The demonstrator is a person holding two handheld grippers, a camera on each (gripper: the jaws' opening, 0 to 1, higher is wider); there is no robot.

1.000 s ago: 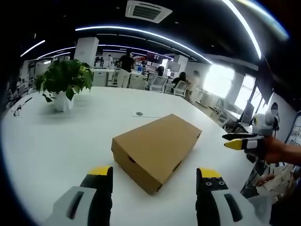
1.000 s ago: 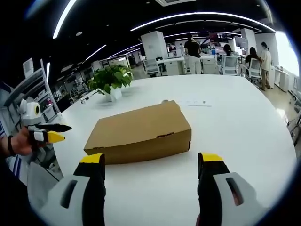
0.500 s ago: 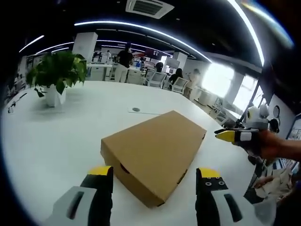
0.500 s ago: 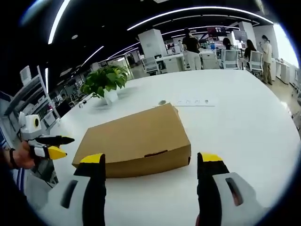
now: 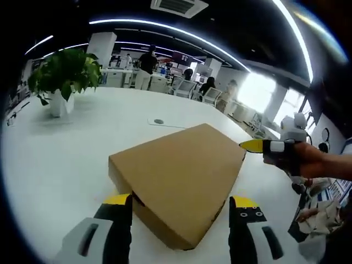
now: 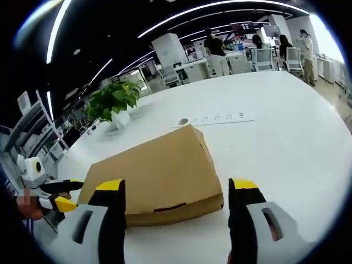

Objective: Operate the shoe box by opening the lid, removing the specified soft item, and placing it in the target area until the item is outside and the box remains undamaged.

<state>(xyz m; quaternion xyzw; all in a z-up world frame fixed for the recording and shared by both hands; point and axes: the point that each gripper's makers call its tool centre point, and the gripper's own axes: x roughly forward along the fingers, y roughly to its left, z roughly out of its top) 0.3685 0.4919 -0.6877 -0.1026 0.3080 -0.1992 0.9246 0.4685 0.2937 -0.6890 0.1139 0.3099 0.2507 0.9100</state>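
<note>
Plain brown cardboard shoe box, lid on and closed, slot cut-outs in side walls, lying flat on white table. Sits just ahead of left gripper, jaws spread wide, nothing held. Same box just before right gripper, jaws wide, empty. Right gripper also seen beside box's far corner. Potted plant well apart, far side of table. Versus earlier: box looms larger in both views, both grippers have come closer; box itself unmoved.
</note>
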